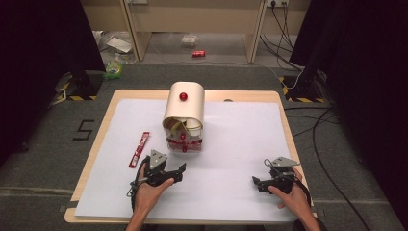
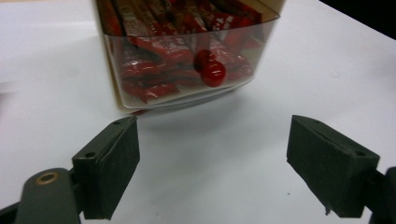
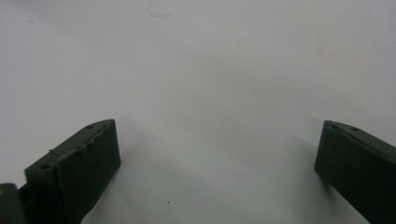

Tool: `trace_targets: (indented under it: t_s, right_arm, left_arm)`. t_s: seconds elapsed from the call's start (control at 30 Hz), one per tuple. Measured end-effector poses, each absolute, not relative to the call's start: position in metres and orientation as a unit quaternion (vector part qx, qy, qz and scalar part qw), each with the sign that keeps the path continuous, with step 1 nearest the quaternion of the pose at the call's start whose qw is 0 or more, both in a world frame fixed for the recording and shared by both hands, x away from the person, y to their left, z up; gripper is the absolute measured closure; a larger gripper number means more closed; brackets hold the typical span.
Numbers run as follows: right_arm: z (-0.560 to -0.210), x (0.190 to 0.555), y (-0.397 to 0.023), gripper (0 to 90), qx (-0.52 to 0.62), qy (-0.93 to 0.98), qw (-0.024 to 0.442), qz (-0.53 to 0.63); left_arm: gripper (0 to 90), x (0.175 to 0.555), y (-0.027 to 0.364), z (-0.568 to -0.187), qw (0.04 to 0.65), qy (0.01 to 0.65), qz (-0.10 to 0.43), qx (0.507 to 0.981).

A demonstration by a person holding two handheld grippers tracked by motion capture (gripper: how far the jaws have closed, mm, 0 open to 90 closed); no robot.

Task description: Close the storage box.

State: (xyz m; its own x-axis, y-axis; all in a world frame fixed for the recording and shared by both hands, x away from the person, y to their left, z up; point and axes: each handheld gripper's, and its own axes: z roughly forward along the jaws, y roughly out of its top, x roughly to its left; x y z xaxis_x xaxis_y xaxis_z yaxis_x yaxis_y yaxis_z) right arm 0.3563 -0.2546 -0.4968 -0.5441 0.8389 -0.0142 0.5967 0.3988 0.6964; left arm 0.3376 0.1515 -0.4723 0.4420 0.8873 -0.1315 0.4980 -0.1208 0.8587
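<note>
Left gripper, jaws apart, faces dispenser box; line up squarely on its red knob before closing; right gripper idle, jaws apart.

Left gripper and right gripper — both hand-held, low, jaws spread wide, empty

Overhead light, bright on the white sheet; dark curtains at both sides. Soft shadow under the box, whose clear front shows mild glare. Gripper views soft and grainy, near jaws blurred.
</note>
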Motion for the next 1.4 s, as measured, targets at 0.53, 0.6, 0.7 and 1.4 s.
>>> trace_targets:
  t_s: [0.53, 0.6, 0.7, 1.4]
  right_arm:
    - [-0.497, 0.356, -0.255, 0.4, 0.442, 0.815, 0.181, 0.327]
    - [-0.497, 0.356, -0.255, 0.4, 0.443, 0.815, 0.181, 0.327]
    - [-0.497, 0.356, -0.255, 0.4, 0.442, 0.815, 0.181, 0.327]
    - [-0.497, 0.356, -0.255, 0.5, 0.441, 0.815, 0.183, 0.327]
  left_arm:
    - [16.6, 0.316, 0.136, -0.476, 0.458, 0.466, 0.2, 0.73]
    - [16.6, 0.314, 0.134, -0.476, 0.458, 0.463, 0.198, 0.733]
    - [16.6, 0.311, 0.131, -0.478, 0.458, 0.458, 0.193, 0.737]
    - [16.6, 0.292, 0.109, -0.488, 0.448, 0.43, 0.167, 0.766]
